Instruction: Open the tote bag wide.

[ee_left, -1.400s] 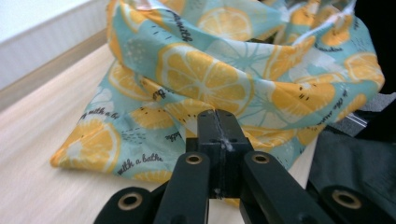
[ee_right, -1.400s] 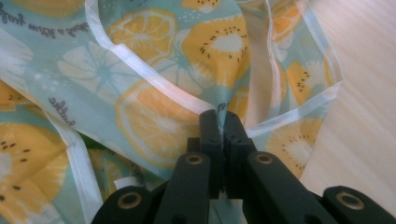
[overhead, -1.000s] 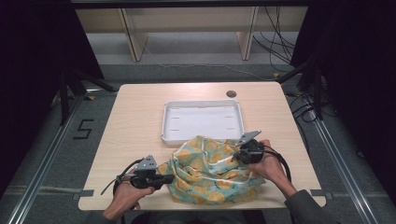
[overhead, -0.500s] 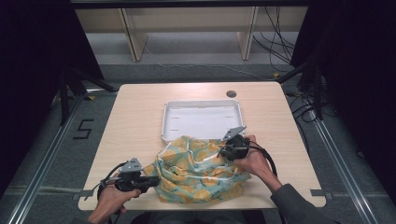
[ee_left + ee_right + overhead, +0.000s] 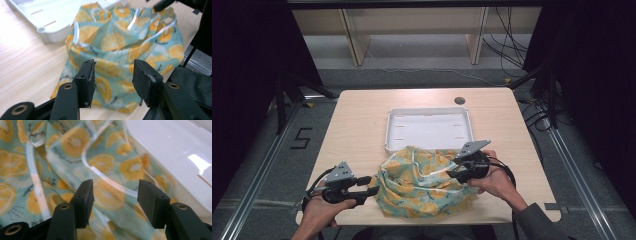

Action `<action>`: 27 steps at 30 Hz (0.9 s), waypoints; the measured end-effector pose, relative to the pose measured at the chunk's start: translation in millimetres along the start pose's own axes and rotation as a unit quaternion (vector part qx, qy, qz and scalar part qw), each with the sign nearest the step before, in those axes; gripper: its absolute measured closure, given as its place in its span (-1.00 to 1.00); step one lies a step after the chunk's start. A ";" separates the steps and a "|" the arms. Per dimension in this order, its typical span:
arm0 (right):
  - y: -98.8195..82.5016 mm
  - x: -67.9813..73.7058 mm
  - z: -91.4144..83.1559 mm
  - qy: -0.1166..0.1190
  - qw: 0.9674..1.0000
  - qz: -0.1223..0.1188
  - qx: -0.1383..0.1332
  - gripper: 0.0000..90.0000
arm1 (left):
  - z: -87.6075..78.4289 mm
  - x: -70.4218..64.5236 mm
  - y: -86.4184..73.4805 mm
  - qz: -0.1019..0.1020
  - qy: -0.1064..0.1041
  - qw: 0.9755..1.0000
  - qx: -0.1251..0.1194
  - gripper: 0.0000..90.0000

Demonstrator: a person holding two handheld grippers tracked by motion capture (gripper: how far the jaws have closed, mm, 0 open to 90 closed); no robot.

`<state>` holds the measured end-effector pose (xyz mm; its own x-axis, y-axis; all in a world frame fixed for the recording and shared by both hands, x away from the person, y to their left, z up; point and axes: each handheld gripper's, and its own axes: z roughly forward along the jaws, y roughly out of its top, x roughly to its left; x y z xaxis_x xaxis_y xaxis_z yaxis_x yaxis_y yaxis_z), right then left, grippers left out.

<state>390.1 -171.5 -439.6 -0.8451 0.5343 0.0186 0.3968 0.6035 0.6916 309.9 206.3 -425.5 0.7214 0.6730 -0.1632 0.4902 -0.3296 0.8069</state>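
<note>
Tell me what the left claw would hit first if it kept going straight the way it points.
Probably the lemon-print cloth: the left claw stands open, aimed at its near edge, with nothing between.

A pale teal cloth [image 5: 424, 187] printed with orange and yellow citrus slices, edged with white trim. A white tray [image 5: 429, 128]. A light wood-grain tabletop [image 5: 357, 125]. Black grippers, left [image 5: 368, 187] and right [image 5: 453, 172].

— What's on the counter [image 5: 357, 125]?
— A white tray [image 5: 429, 129] sits toward its far side, and a crumpled lemon-print cloth [image 5: 422, 182] lies on the near side, its far edge touching the tray's rim.
— Anything else?
— A dark round spot [image 5: 459, 100] near the far edge.
</note>
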 end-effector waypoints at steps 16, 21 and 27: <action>24.2 35.2 44.8 0.075 0.995 -0.061 0.040 0.06 | 85.5 -19.9 22.6 0.056 -0.078 0.992 0.080 -0.21; 21.7 34.0 51.6 0.091 0.992 -0.067 0.054 0.52 | 96.5 -24.1 12.0 0.096 -0.081 0.986 0.106 0.47; 26.0 22.0 54.3 0.051 0.995 -0.063 0.059 1.00 | 88.1 -32.5 7.9 0.175 -0.095 0.970 0.137 0.98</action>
<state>401.2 -111.9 -460.4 -0.9202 0.3912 0.0152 0.3204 0.7301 0.6035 333.5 123.4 -463.9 0.9315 0.3626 -0.0280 0.2912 -0.6975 0.6547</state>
